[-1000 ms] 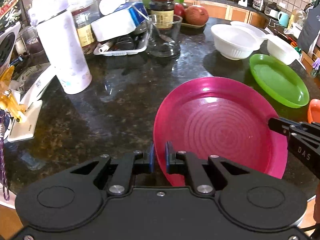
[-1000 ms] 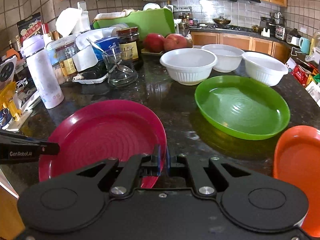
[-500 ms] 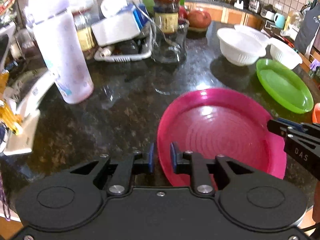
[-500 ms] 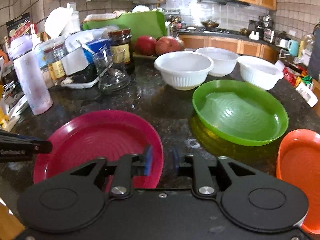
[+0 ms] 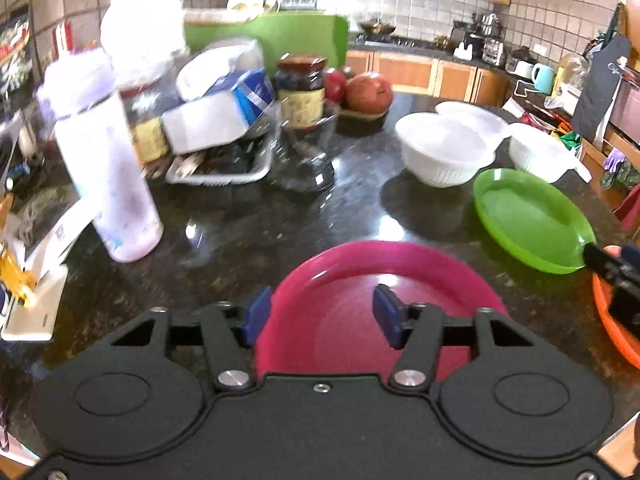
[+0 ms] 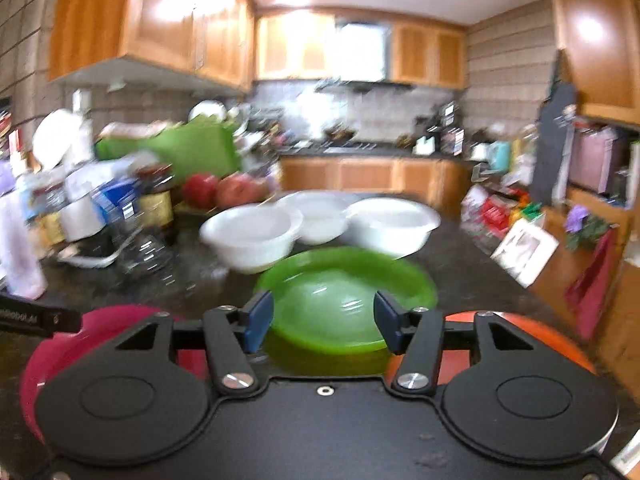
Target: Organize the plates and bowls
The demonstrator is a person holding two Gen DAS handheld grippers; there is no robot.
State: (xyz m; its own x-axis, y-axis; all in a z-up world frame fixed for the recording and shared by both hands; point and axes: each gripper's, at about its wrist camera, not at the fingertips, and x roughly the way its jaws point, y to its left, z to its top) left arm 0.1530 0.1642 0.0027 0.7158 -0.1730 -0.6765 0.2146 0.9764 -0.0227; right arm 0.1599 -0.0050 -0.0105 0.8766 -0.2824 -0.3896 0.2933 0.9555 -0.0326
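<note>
Both tongs stand released after just opening. The left gripper (image 5: 320, 316) frames the pink plate (image 5: 360, 276) without pressing it; the right gripper (image 6: 322, 320) is empty before the green plate (image 6: 344, 296). Risk: a fast swing may knock plates into the white bowls (image 6: 256, 232). The plates are shallow, glossy plastic, flat on the counter (image 5: 248, 240).

The right wrist view is smeared by motion blur, so the jar labels at centre left cannot be read. There the round magenta plastic plate (image 6: 108, 322) and the orange plastic plate (image 6: 532, 340) are mostly hidden behind the black gripper body. In the left wrist view, the orange plate (image 5: 616, 332) is cut off at the right edge.
</note>
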